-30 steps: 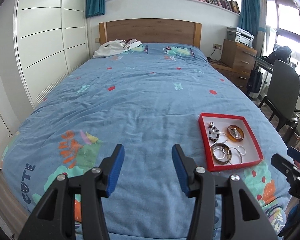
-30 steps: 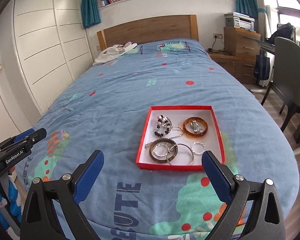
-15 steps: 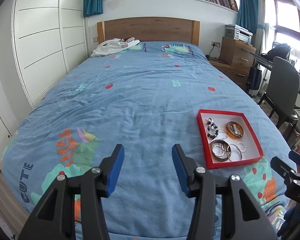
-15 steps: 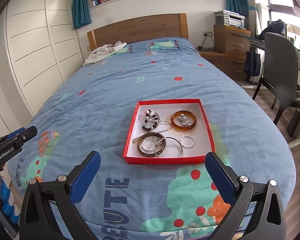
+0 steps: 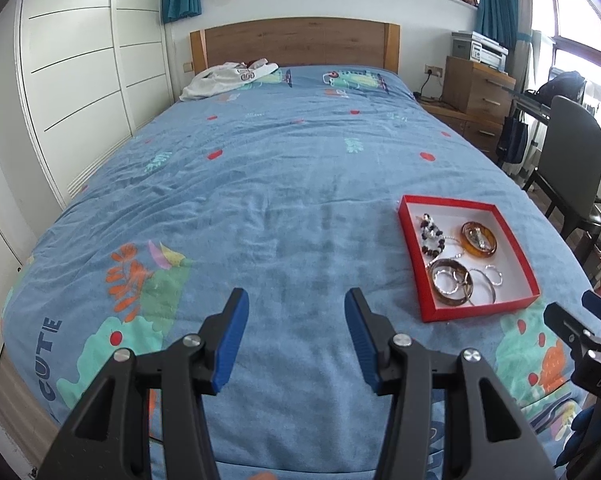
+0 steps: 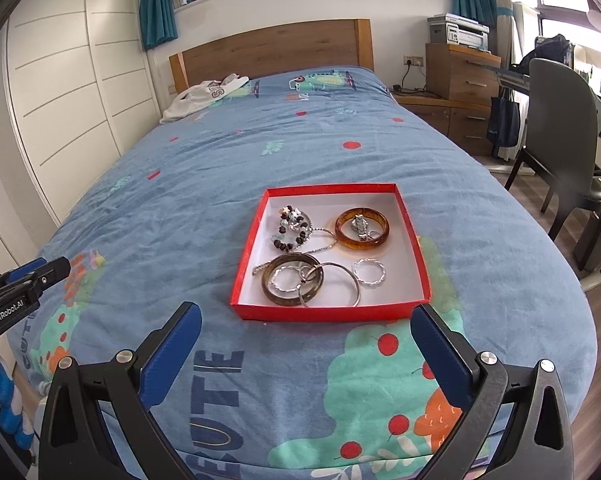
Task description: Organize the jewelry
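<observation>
A shallow red tray (image 6: 416, 244) (image 5: 518, 248) with a white floor lies on the blue bedspread near the foot of the bed. In it are an amber bangle (image 6: 361, 227), a dark bead bracelet (image 6: 290, 234), a brown bangle (image 6: 291, 283), thin silver rings (image 6: 369, 272) and a chain. My right gripper (image 6: 305, 316) hovers open and wide just short of the tray's near wall, nothing between its blue pads. My left gripper (image 5: 296, 300) is open over bare bedspread, left of the tray, and holds nothing.
The bed (image 5: 284, 168) fills both views, with a white garment (image 5: 224, 78) by the wooden headboard. White wardrobe doors (image 5: 80, 92) run along the left. A grey chair (image 6: 560, 120), a wooden drawer unit (image 6: 460, 76) and a desk stand to the right.
Both grippers have sunk a little and tilted down toward the bed; the tray sits slightly closer in the right wrist view. Jaw openings look the same.
</observation>
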`<state>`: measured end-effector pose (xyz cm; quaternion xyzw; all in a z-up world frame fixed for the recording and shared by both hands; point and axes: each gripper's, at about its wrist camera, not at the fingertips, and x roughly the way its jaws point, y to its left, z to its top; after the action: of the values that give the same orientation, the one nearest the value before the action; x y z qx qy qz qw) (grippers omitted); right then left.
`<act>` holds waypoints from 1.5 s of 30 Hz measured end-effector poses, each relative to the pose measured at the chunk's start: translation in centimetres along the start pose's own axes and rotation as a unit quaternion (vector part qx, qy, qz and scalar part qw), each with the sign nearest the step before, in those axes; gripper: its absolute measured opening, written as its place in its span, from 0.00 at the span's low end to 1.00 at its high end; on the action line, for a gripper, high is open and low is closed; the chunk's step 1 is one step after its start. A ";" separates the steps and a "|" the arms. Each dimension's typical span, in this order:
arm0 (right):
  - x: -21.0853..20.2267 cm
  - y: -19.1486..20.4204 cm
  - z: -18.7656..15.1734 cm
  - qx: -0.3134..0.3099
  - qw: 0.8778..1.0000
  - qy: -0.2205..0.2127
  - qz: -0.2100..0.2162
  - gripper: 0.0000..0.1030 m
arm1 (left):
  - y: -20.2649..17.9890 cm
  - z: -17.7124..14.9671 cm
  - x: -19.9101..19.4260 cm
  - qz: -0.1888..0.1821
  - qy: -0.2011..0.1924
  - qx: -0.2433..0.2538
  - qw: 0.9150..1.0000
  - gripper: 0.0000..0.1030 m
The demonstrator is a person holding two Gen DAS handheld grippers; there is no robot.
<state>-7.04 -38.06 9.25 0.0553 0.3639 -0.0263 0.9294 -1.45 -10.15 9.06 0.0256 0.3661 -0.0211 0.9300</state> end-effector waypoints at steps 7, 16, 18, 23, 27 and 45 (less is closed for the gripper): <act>1.3 -0.5 -0.7 0.005 1.000 0.013 -0.004 0.99 | -0.6 -0.7 1.1 0.001 0.016 0.008 1.000 0.47; 2.4 -0.9 -1.2 0.007 1.000 0.022 -0.004 0.99 | -1.0 -1.1 2.1 0.000 0.029 0.015 0.999 0.47; 2.6 -1.0 -1.2 0.009 1.000 0.023 -0.004 0.99 | -1.0 -1.2 2.3 0.000 0.031 0.015 0.999 0.47; 2.9 -1.2 -1.3 0.010 1.000 0.027 -0.006 0.99 | -1.0 -1.4 2.7 -0.001 0.036 0.015 0.999 0.47; 3.0 -1.4 -1.5 0.010 1.000 0.028 -0.008 0.99 | -0.9 -1.5 2.8 -0.004 0.039 0.013 0.999 0.47; 3.0 -1.1 -1.6 0.007 0.999 0.030 -0.008 0.99 | -0.9 -1.9 2.8 -0.009 0.040 0.011 0.999 0.47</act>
<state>-6.02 -38.99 5.90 0.0595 0.3921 -0.0346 0.9174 -0.70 -10.94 5.72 0.0337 0.4029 -0.0327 0.9140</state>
